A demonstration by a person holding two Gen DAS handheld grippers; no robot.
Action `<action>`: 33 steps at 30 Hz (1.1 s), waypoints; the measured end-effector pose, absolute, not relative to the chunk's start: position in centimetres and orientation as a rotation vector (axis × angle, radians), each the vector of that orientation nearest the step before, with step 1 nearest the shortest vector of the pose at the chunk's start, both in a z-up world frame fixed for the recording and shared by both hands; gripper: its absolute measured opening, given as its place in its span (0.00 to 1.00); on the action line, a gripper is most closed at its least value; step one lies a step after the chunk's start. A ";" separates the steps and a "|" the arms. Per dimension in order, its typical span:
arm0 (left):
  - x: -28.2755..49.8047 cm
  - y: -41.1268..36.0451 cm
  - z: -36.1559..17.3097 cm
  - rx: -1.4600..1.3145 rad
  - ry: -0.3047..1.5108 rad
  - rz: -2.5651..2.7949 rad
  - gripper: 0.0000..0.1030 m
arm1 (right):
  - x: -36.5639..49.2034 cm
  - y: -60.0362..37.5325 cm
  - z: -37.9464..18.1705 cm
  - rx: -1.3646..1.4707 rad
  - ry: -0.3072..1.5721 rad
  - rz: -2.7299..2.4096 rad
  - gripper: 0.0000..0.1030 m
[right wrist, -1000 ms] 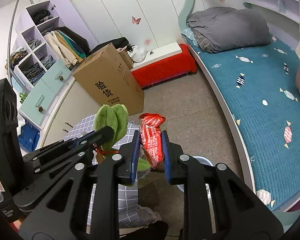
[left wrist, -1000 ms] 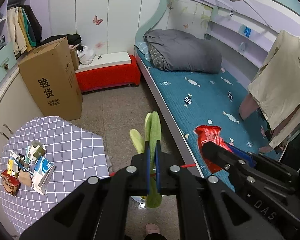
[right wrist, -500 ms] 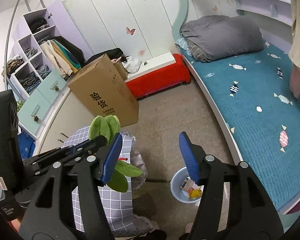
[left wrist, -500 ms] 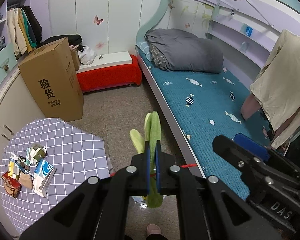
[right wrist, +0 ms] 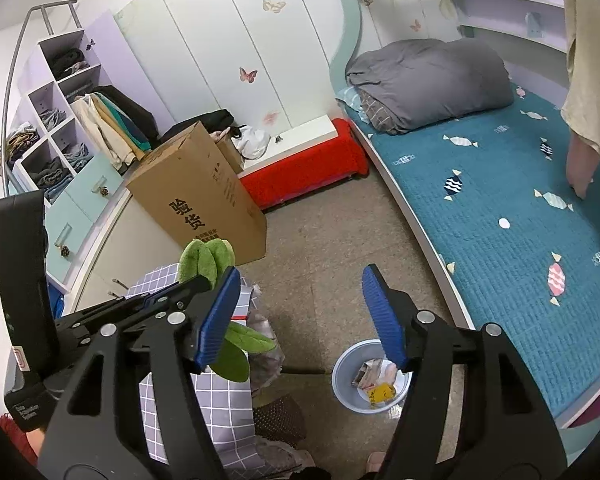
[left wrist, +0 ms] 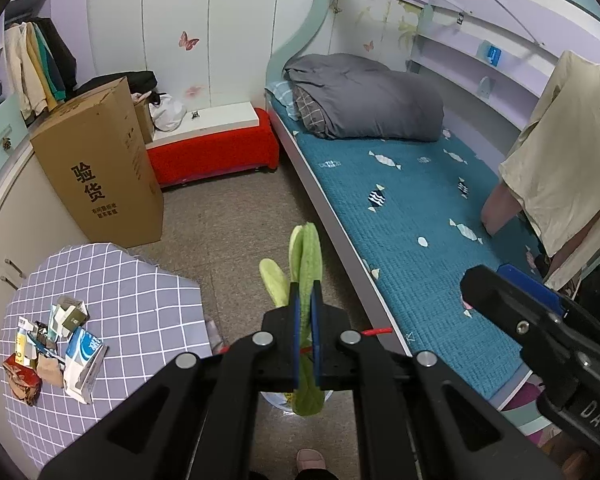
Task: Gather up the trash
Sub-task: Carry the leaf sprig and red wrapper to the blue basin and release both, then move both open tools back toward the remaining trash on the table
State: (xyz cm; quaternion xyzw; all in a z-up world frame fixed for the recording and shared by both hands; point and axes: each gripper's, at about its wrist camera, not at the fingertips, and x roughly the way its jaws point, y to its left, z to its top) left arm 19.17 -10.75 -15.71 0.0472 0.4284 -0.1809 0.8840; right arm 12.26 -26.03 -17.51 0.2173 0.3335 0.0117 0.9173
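My left gripper point(left wrist: 305, 300) is shut on a green leafy plush piece point(left wrist: 306, 248), held above the floor; the plush also shows in the right wrist view point(right wrist: 206, 254). My right gripper point(right wrist: 300, 312) is open and empty above a pale blue trash bin point(right wrist: 342, 380) that holds several wrappers. The bin's rim peeks out under the left gripper point(left wrist: 274, 398). A pile of trash point(left wrist: 52, 344), with cartons, wrappers and a red packet, lies on the checked table point(left wrist: 132, 300) at the left.
A tall cardboard box point(left wrist: 100, 168) stands on the floor by the cabinets. A red bench point(left wrist: 216, 152) is at the back. The bed point(left wrist: 420, 216) with a grey duvet runs along the right. A foot point(left wrist: 310, 460) shows below.
My right gripper opened and let go of the red wrapper it held a second ago; the wrapper is no longer between its jaws. The left gripper stayed shut on the plush.
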 end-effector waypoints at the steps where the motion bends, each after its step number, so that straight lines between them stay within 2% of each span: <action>1: 19.2 -10.9 -15.8 0.101 0.892 -0.381 0.05 | 12.2 -26.1 -17.5 0.449 0.686 0.023 0.61; 7: 19.6 -11.5 -16.3 0.103 0.908 -0.400 0.09 | 12.1 -26.5 -17.5 0.448 0.685 0.008 0.61; 9: 19.7 -11.6 -16.5 0.098 0.919 -0.403 0.26 | 12.1 -26.6 -17.4 0.450 0.684 0.002 0.61; 10: 19.8 -11.6 -16.5 0.095 0.922 -0.401 0.52 | 12.0 -26.7 -17.5 0.451 0.683 0.001 0.61; 11: 19.8 -11.5 -16.5 0.088 0.919 -0.401 0.64 | 12.0 -26.8 -17.5 0.452 0.684 0.001 0.61; 33: 18.9 -10.0 -15.7 0.067 0.892 -0.348 0.64 | 12.2 -25.5 -17.2 0.429 0.691 0.043 0.63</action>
